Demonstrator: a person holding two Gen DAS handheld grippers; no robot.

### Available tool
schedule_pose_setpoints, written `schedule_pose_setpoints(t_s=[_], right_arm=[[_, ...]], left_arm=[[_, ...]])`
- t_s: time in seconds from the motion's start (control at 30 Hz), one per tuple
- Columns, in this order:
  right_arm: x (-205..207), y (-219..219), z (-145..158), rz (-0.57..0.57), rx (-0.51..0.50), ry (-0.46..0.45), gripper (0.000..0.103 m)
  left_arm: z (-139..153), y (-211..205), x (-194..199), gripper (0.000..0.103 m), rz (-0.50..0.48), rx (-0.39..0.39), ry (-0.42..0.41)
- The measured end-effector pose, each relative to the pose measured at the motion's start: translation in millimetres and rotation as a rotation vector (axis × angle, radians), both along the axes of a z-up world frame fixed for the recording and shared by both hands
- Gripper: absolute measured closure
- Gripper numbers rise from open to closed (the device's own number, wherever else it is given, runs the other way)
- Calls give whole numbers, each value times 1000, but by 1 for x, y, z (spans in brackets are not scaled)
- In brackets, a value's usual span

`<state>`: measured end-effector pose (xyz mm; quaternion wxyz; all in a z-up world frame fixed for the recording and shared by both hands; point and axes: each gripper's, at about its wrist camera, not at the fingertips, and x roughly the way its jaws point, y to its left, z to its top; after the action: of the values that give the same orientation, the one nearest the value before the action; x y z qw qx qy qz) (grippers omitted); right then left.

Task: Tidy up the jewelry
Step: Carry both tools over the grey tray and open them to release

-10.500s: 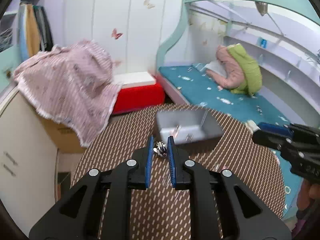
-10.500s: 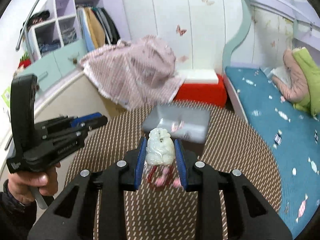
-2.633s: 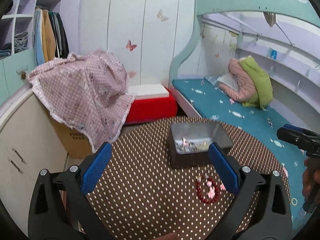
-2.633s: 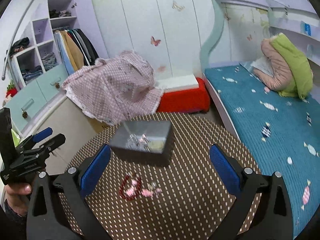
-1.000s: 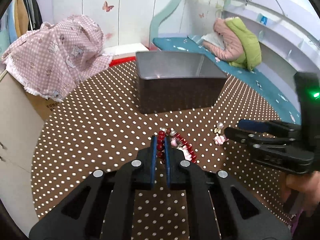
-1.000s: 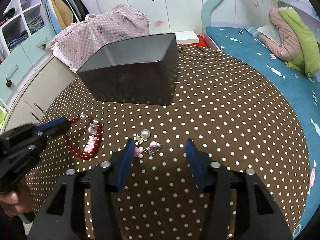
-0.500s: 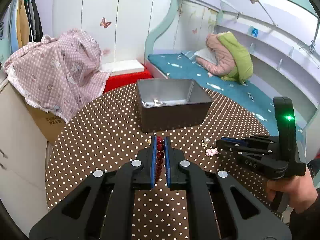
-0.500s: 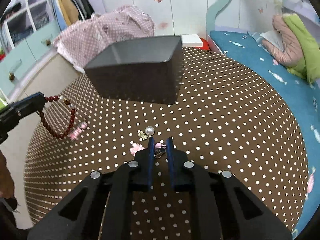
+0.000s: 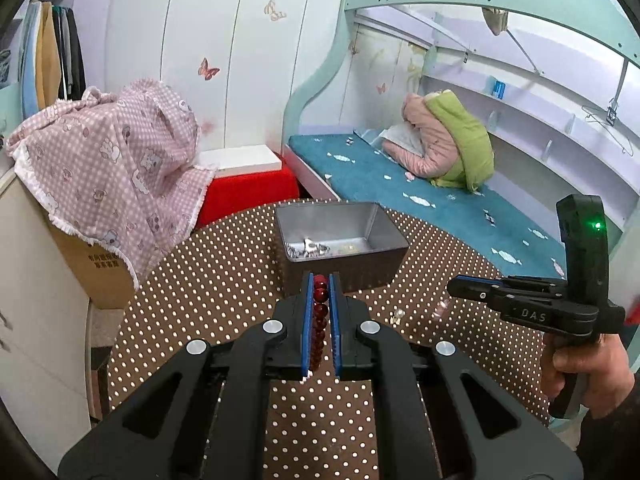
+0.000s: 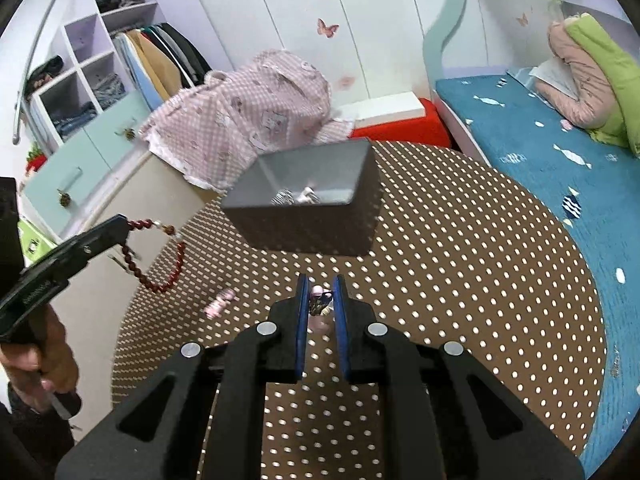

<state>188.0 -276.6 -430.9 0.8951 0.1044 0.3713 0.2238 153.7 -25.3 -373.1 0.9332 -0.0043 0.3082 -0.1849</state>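
Reading "DAS" on right gripper (image 9: 454,291) | box (image 9: 96,272) print illegible

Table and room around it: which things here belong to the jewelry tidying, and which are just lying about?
Part of the job:
- red bead bracelet, gripped in the left claw
- small pink charm piece, gripped in the right claw
- grey box holding jewelry
- pink bit on the table

Just lying about:
- pink checked cloth
- cardboard box
- folded quilts
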Motion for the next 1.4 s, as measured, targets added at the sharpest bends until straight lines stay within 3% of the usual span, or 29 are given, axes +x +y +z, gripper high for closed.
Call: schedule_pose_setpoints(t_s=[0.33, 0.57, 0.87, 1.3, 1.33, 1.37, 1.4], right_arm=[[26, 14, 66, 49, -36, -145, 92], [62, 23, 93, 50, -57, -195, 92], [93, 36, 93, 55, -87, -177, 92], [127, 44, 60, 45, -130, -43, 88], [129, 43, 57, 32, -135, -34, 77], [129, 41, 55, 15, -132, -28, 66], [129, 39, 55, 2, -127, -30, 38]], left_arm=[[48, -4, 30, 95, -31, -20, -103], [76, -10, 73, 95, -69, -72, -115], [83, -30, 110, 95, -43, -36, -98], [51, -52, 144, 94, -16, 25, -4], [48, -52, 145, 93, -16, 29, 2], [45, -53, 147, 74, -16, 40, 9], [43, -52, 147, 55, -8, 45, 8]])
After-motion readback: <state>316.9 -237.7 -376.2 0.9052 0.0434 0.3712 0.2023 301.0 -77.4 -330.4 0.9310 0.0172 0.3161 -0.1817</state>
